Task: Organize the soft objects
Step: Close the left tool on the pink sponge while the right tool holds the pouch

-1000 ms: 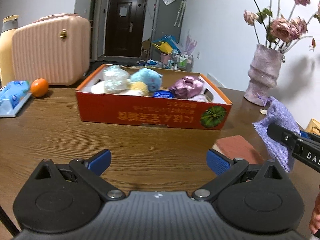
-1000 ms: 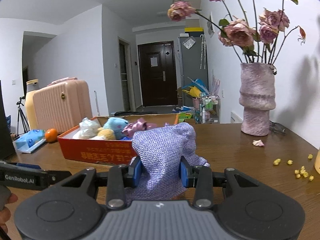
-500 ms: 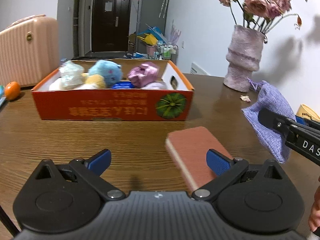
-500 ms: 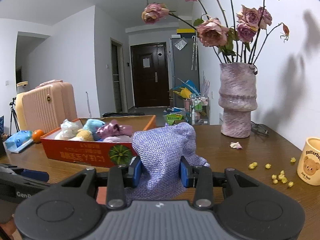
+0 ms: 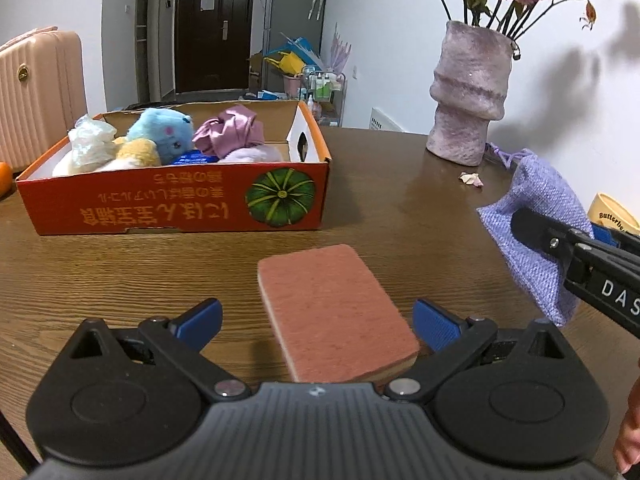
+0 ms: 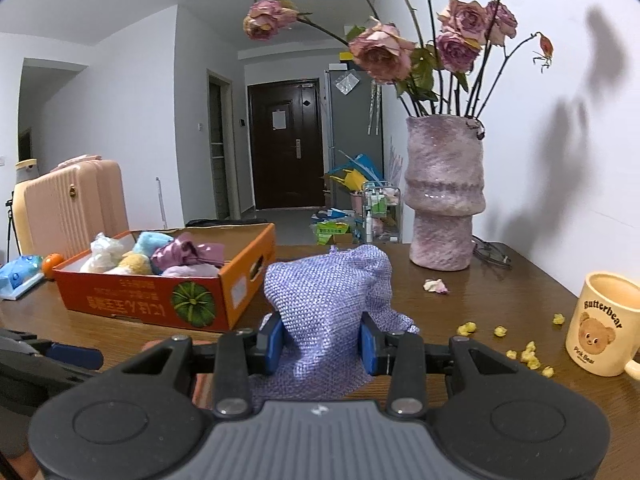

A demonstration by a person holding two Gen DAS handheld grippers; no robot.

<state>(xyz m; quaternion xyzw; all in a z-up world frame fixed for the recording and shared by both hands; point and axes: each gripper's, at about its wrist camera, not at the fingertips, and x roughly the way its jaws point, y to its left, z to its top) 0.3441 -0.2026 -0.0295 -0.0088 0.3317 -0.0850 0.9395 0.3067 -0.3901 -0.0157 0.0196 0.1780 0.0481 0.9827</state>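
Sponge (image 5: 334, 312) lies flat on the tabletop (image 5: 120, 276) between the wide-spread fingers of the left gripper (image 5: 318, 320); the right gripper (image 6: 322, 344) clamps a purple pouch (image 6: 326, 292).

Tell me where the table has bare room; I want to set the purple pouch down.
Bare wood lies between the orange cardboard box and the pink rectangular sponge, also between box and purple stone vase. Crowded near the cream bear mug: yellow crumbs.
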